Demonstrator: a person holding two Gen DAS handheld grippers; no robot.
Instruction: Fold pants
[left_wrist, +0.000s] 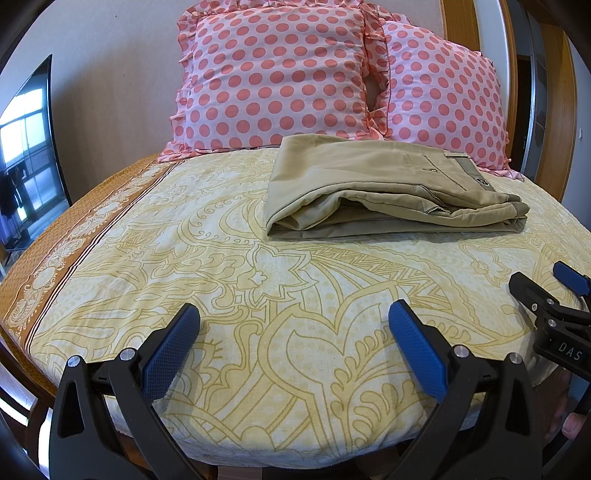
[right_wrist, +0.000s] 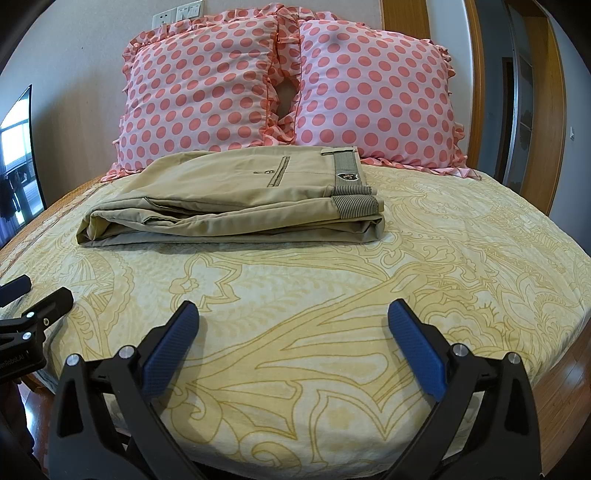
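With the pants lying folded on the bed, we judge it best to leave both released claws, left and right, clear of them.

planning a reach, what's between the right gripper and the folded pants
Only bare patterned bedsheet lies between the open right gripper and the folded pants, shown in the right wrist view.
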